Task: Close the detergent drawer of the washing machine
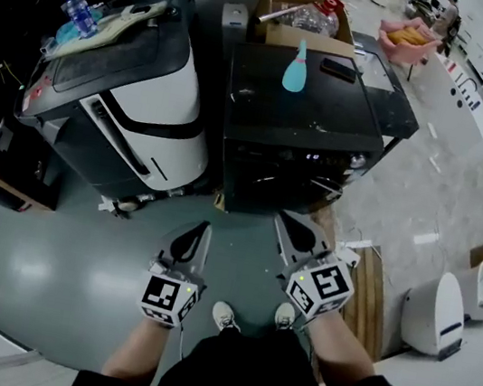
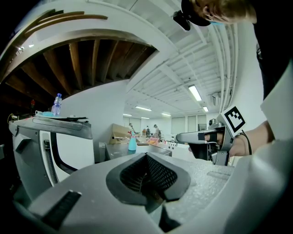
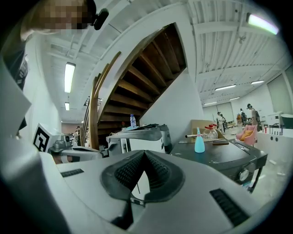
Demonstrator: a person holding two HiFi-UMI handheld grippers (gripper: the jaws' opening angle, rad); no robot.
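Observation:
The black washing machine [image 1: 305, 143] stands ahead of me, its dark front panel [image 1: 270, 160] facing me; I cannot make out the detergent drawer on it. A teal spray bottle [image 1: 295, 68] and a dark phone [image 1: 338, 68] rest on its lid. My left gripper [image 1: 204, 227] is held short of the machine's front, jaws shut and empty. To its right, my right gripper [image 1: 283, 217] is also shut and empty, a little closer to the panel. The right gripper view shows the machine [image 3: 219, 160] and bottle [image 3: 199, 144] to the right beyond shut jaws [image 3: 143, 153]. The left gripper view shows shut jaws [image 2: 147, 157] too.
A white-and-black appliance [image 1: 129, 95] stands left of the washer, with a water bottle [image 1: 79, 12] on top. A cardboard box [image 1: 303, 15] sits behind the washer. A wooden pallet [image 1: 370, 291] and a white device [image 1: 437, 312] lie on the floor at right.

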